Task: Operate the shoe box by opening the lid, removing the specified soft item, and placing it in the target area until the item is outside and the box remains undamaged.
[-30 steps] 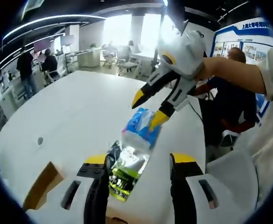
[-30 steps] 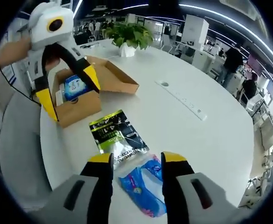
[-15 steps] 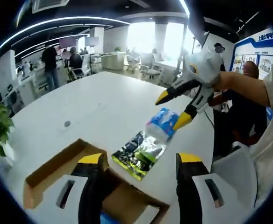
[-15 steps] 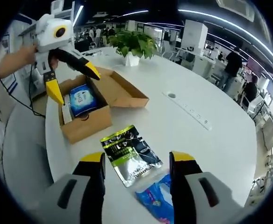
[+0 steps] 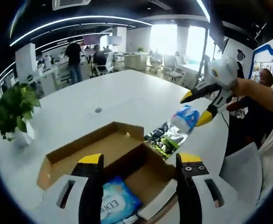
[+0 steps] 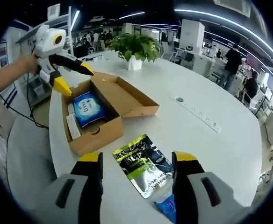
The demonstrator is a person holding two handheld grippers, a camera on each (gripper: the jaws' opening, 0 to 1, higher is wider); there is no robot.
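The brown shoe box (image 6: 99,137) stands open on the white table, its lid flap (image 6: 136,100) folded out flat. Inside lies a blue soft packet (image 6: 87,108), seen close under my left gripper (image 5: 140,161) as the blue packet (image 5: 115,205). Beyond the box (image 5: 89,149) a green and black pouch (image 5: 167,137) and a blue tissue pack (image 5: 185,117) lie on the table. My right gripper (image 5: 196,108) hovers open just above that pack. In the right gripper view the left gripper (image 6: 75,78) is open over the box's far end. The pouch (image 6: 143,165) lies between my right gripper's (image 6: 137,158) open jaws.
A potted plant (image 6: 134,46) stands behind the box, also seen as the plant (image 5: 12,109). A socket strip (image 6: 197,114) is set in the table. A white slip (image 6: 73,126) lies in the box beside the packet. People stand and sit in the office behind.
My left gripper has pulled back from the pouch to above the open box. My right gripper has backed off and risen from the blue tissue pack. Both stay open.
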